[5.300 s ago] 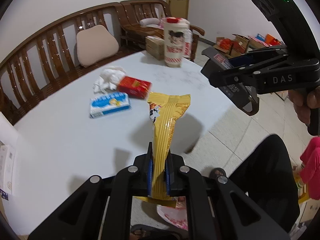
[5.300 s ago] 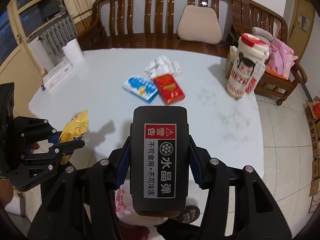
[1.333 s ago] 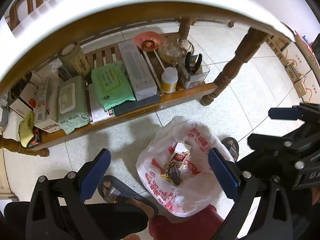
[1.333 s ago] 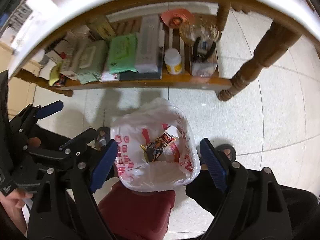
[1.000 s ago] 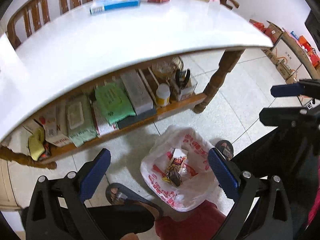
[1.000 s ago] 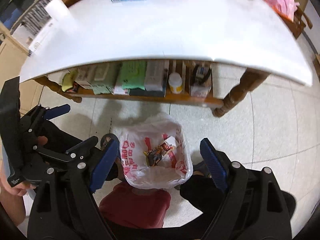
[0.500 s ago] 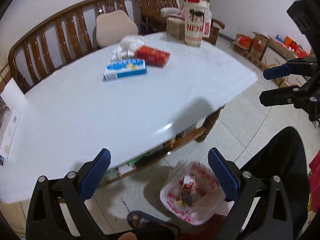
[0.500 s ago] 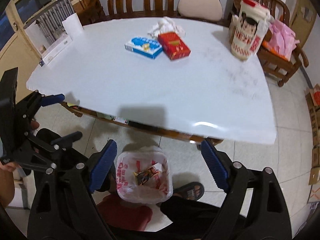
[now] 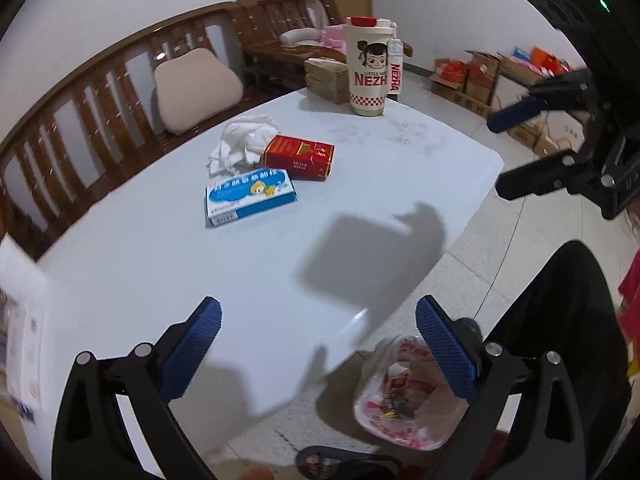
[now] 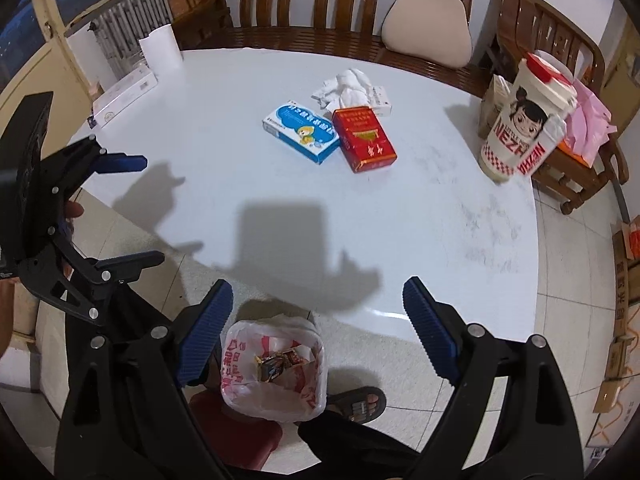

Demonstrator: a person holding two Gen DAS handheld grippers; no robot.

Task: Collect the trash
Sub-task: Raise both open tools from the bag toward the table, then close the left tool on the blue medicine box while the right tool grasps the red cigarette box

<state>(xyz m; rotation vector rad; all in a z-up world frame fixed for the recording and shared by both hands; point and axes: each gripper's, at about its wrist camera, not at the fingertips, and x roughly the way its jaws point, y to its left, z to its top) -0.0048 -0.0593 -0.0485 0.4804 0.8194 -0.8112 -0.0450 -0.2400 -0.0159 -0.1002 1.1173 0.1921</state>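
Now both tongs, left (image 9: pixel 318 326) and right (image 10: pixel 318 306), gape empty.

Black gripper (image 9: pixel 318 354) frames, blue ribbed pads (image 9: pixel 191 348), silver screws; black trousers (image 9: pixel 560 320).

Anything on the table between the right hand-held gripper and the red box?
No. In the right wrist view, only bare white table with shadows lies between the open right hand-held gripper and the red box.

A tall cream cartoon-printed cup with a red lid (image 10: pixel 524 120) stands at the far corner of the white table (image 10: pixel 420 248). Behind the table runs a brown slatted wooden bench (image 10: pixel 320 4) with a beige cushion (image 10: pixel 428 26), and cardboard boxes (image 9: pixel 472 76) sit on the tiled floor (image 10: pixel 568 288).
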